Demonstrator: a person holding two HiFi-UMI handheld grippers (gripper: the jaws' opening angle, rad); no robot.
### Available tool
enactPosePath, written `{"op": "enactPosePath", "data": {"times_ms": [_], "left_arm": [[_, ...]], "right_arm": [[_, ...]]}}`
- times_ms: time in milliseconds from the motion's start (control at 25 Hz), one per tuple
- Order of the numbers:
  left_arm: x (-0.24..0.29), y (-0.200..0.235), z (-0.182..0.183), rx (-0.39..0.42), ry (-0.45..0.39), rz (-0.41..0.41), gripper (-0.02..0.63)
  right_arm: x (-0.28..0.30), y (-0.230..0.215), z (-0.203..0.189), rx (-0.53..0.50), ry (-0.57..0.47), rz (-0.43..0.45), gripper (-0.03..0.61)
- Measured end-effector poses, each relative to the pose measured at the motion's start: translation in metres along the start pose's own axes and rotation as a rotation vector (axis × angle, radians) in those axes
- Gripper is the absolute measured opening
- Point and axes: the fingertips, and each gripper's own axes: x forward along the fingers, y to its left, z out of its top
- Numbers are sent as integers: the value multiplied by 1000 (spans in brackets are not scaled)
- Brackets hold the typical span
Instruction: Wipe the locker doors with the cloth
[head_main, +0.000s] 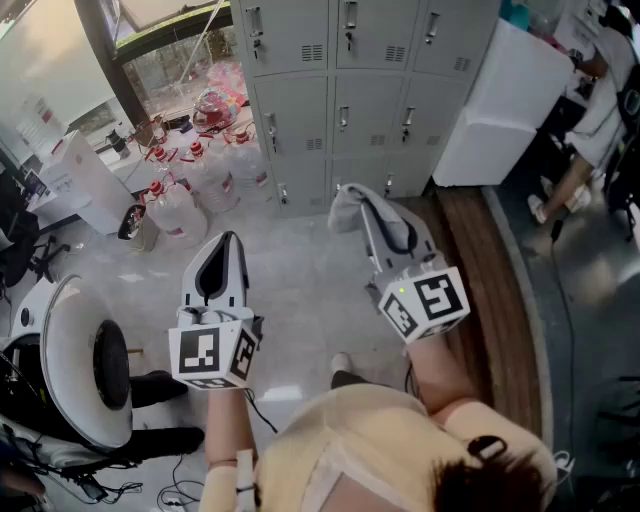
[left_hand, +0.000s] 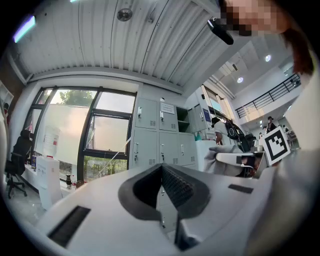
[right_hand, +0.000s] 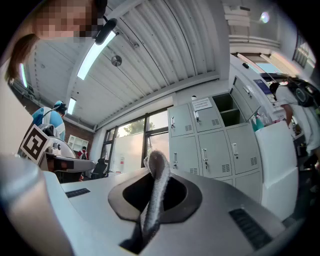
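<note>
A: Where's the cloth, who has it?

B: The fuzzy grey fabric cloth (right_hand: 158, 175) is in the right gripper (head_main: 358, 205). The jaws are clamped on a narrow fold, and 1 edge pokes up past the tips. The left gripper (head_main: 222, 252) has its jaws pressed together with nothing between them.

A: Handling?

B: My read is light, limp, zero stiffness, so it'll flop and bunch. It's not fragile or slippery, and the nap should drag fine on painted metal. The hold is on a thin fold. I'd judge a fatter bunch near the middle gives more pad to press flat.

A: Surface?

B: It's a bank of pale grey metal locker doors (head_main: 340, 110), at least 3 columns. Each door has a small handle, a lock and vent slots. They're flat, hard and vertical. Handles and keys could snag the cloth, but that's a guess. 1 or 2 upper compartments look open in the right gripper view.

A: Contact yet?

B: No. Both grippers are well apart from the lockers, held over the pale glossy floor (head_main: 300, 290). Wiping hasn't started.

A: Room?

B:
- Clear water jugs with red caps (head_main: 190, 195) sit left of the lockers.
- A white boxy cabinet (head_main: 505, 95) is just beside them on the right.
- A brown wooden strip (head_main: 490, 290) lies on the floor.
- A round white chair (head_main: 75, 365) is at near left.
- There's a big dark-framed window (left_hand: 102, 135).
- Another person (head_main: 600, 110) is at far right.
</note>
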Motion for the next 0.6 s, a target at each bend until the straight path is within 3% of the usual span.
{"op": "enactPosePath", "data": {"times_ms": [600], "left_arm": [[73, -12, -12, -36, 25, 38, 3]], "right_arm": [[26, -60, -21, 43, 6, 28, 15]]}}
